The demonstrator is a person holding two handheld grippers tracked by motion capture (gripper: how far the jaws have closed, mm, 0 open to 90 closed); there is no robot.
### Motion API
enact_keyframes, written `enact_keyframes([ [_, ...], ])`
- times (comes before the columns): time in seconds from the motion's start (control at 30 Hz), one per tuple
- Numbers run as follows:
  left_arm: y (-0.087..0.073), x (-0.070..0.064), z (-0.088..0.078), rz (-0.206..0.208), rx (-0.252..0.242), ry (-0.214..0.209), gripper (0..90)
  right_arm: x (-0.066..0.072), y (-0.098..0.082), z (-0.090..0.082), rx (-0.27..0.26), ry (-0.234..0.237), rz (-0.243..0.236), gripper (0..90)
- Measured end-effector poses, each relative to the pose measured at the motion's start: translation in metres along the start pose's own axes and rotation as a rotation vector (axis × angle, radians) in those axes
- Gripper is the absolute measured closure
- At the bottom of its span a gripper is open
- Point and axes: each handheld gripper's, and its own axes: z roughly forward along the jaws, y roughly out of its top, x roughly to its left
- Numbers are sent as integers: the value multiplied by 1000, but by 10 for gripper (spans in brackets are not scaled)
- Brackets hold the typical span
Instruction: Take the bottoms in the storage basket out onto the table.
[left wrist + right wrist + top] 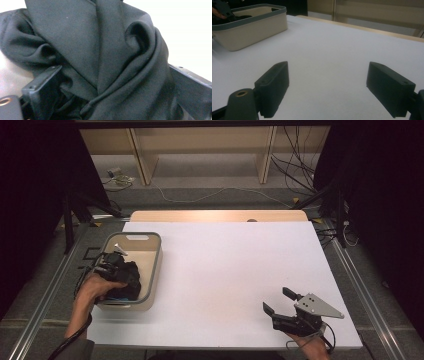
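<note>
High view: the left tool (pixel 116 265) reaches into a beige basket (pixel 155 270) at the worktop's (pixel 225 270) left edge, its jaws clamped on bunched black cloth (pixel 131 279). Near the front right corner, the right tool (pixel 279 301) rests with jaws wide, holding nothing

- I see a white table (pixel 225 270), wood edge (pixel 220 215) showing at its far side.
- Far behind stands a pale wooden shelf (pixel 200 150), lit brighter than the rest.
- Grey floor (pixel 210 195) around, with loose cables (pixel 295 160) far right.
- Black curtains (pixel 30 195) hang left and right; metal rails (pixel 40 300) run along both sides.
</note>
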Motion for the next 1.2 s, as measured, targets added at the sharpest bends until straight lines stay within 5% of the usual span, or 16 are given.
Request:
enact_keyframes([
  [0.37,-1,-3,1,32,-23,55,281,0,0,0,1,0,1,192],
  [0.53,-2,-1,-1,32,-43,22,470,0,0,0,-1,-3,0,193],
  [0.67,-3,3,-3,26,-64,-5,540,-1,0,0,-1,-5,1,194],
  [1.2,-6,15,-21,-45,-233,-174,584,-1,0,0,1,-9,0,196],
])
